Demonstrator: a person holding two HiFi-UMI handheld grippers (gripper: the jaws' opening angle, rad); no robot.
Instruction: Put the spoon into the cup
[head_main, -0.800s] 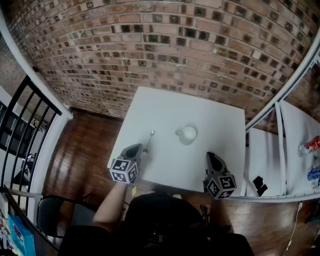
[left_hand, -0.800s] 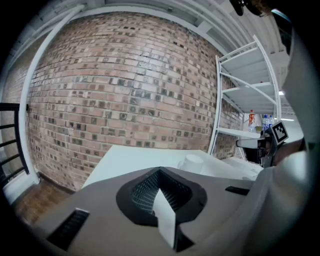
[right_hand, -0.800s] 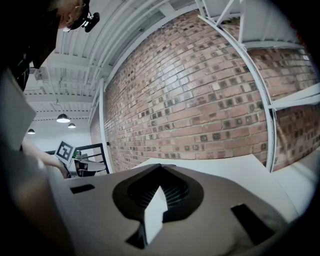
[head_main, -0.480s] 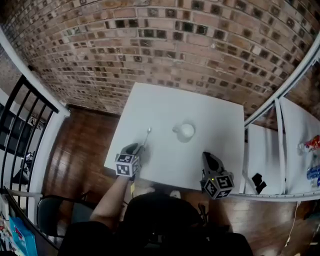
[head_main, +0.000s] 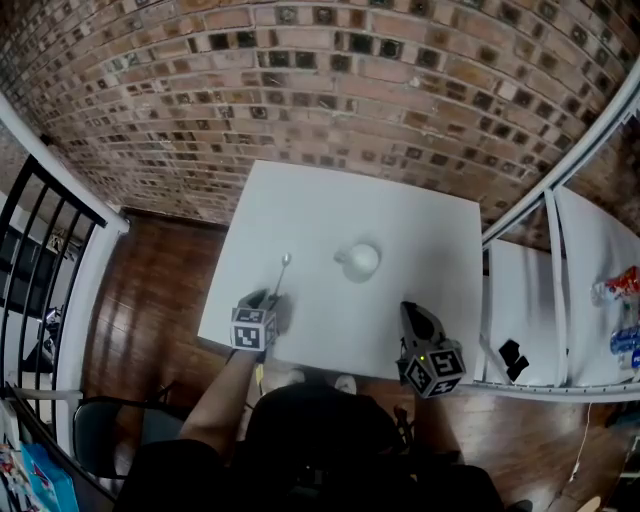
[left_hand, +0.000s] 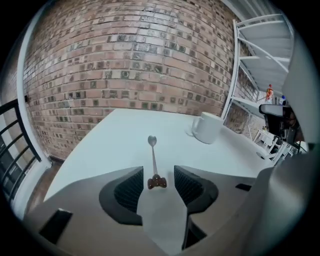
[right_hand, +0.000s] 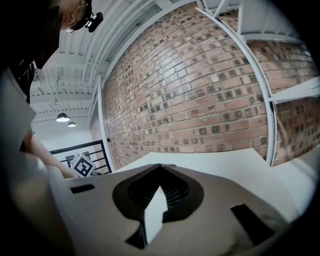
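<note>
Left gripper (left_hand: 155, 176): jaws stood wide apart, straddling the brown butt end of the spoon (left_hand: 153, 156) and not pinching it. The spoon lay flat on the white table (head_main: 400, 215), bowl end pointing away toward the brick wall (head_main: 330, 90). The white cup (left_hand: 206, 127) stood upright farther on and to the right, apart from the spoon, handle turned to the spoon's side. Right gripper (head_main: 412, 312) was over the table's near edge, jaw tips together with nothing between them. Marker cubes (head_main: 250, 331) carried black-and-white square patterns.
</note>
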